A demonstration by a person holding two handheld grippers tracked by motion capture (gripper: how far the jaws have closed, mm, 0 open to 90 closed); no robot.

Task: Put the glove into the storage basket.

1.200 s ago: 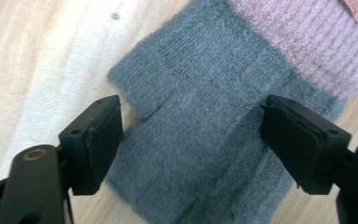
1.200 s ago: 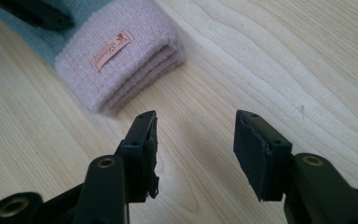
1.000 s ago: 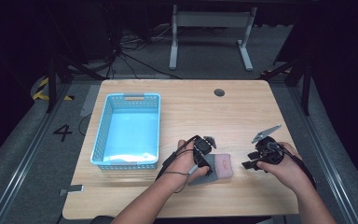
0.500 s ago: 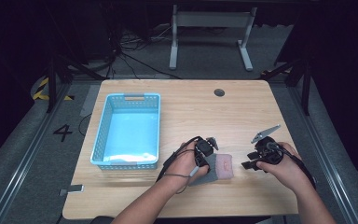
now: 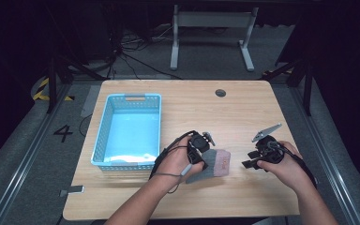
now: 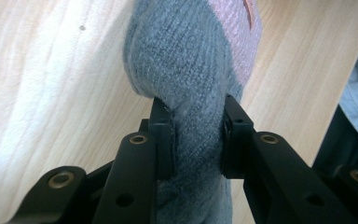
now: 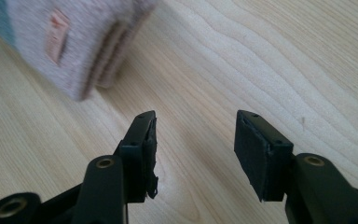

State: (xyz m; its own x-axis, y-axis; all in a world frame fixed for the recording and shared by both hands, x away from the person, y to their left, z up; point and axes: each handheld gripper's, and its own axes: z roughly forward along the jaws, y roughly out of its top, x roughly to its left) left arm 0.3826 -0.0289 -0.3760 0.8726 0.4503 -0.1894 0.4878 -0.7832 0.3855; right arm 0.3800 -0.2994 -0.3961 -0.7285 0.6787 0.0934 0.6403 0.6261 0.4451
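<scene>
A knitted sock (image 5: 219, 162), grey with a pink end, lies near the table's front middle in the high view. My left gripper (image 5: 205, 158) has just been closing and is shut on the sock's grey part, which bunches up between the two pads. In the left gripper view the sock (image 6: 182, 56) bulges above my left gripper (image 6: 193, 112) and its pink end hangs toward the wood. My right gripper (image 5: 249, 160) hovers to the right of the sock. In the right gripper view my right gripper (image 7: 193, 128) stands open over bare wood, the pink end (image 7: 70, 42) just beyond its left jaw.
A light blue plastic basket (image 5: 102, 140) stands on the left half of the wooden table (image 5: 206, 108). A round cable hole (image 5: 221, 93) sits near the far edge. A metal stand's legs (image 5: 211, 42) rest on the floor behind the table.
My left gripper's jaws closed on the grey part of the sock and the hand rose, lifting that part off the table. The right hand stayed where it was.
</scene>
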